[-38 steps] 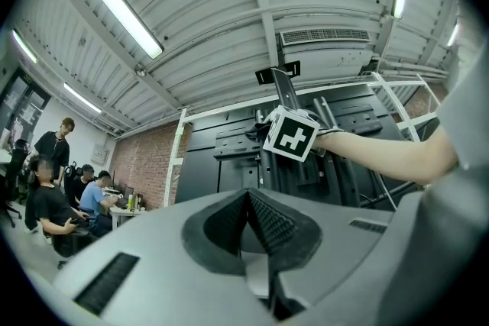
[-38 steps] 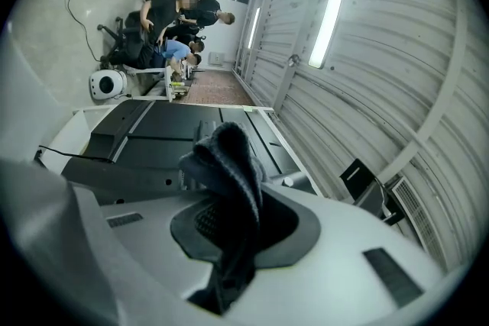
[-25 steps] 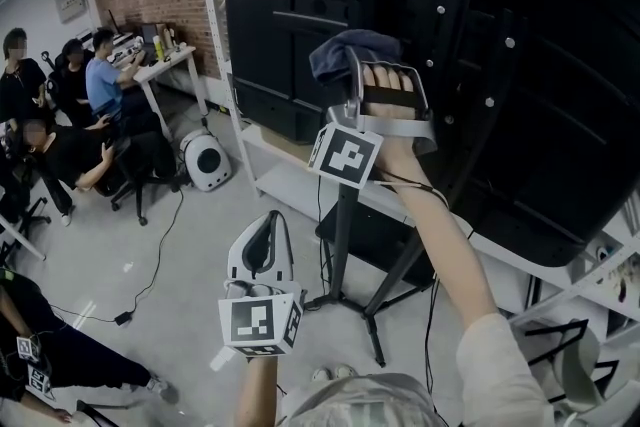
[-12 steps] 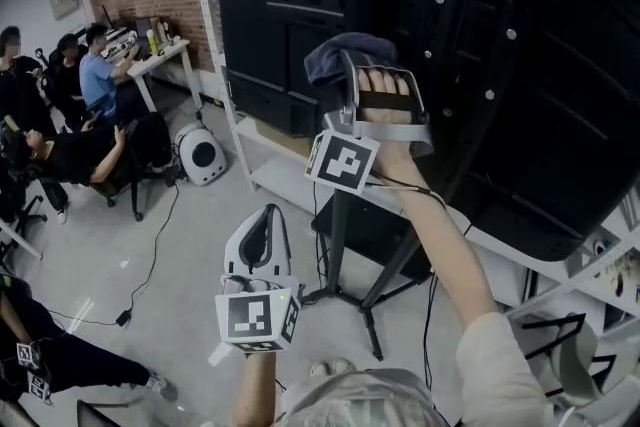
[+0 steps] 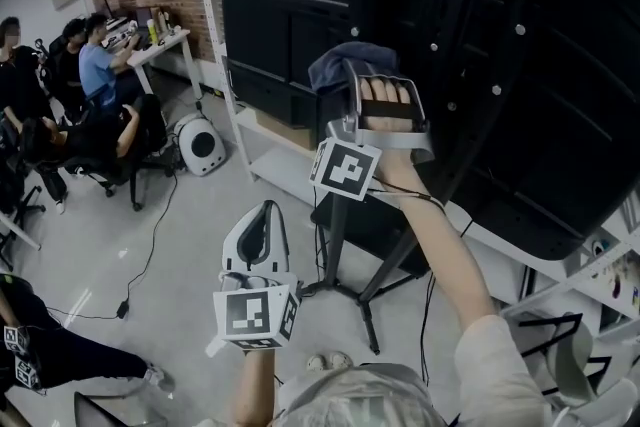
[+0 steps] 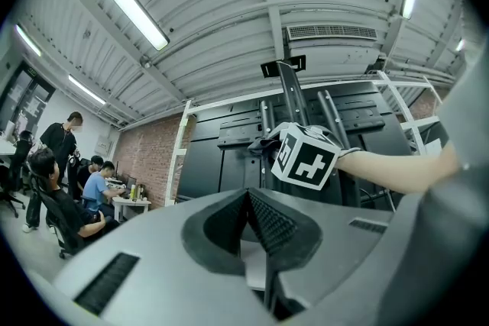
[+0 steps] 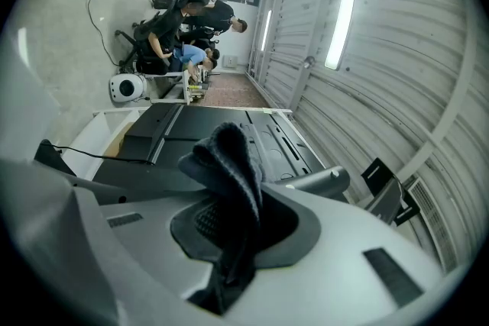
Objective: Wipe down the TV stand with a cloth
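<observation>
Head view: the right gripper (image 5: 352,87) holds a soft, crumpled dark cloth (image 5: 345,58) up by the black metal TV stand (image 5: 336,255). The left gripper (image 5: 262,220) hangs lower, left of the stand's pole. Seated people (image 5: 95,75) are far left of the stand.
Left gripper view: the ribbed jaws of the left gripper (image 6: 248,219) are pressed together with nothing between them.
Right gripper view: the jaws of the right gripper (image 7: 229,229) are clenched on a fold of the knitted cloth (image 7: 229,160), with a flat black panel (image 7: 164,135) beyond.

The cloth (image 7: 229,164) looked soft, dark and coarsely knitted. The TV stand (image 5: 339,245) was matt black metal. The left tool (image 6: 248,225) and right tool (image 7: 229,225) had smooth pale plastic shells and ribbed dark pads (image 6: 269,219).
</observation>
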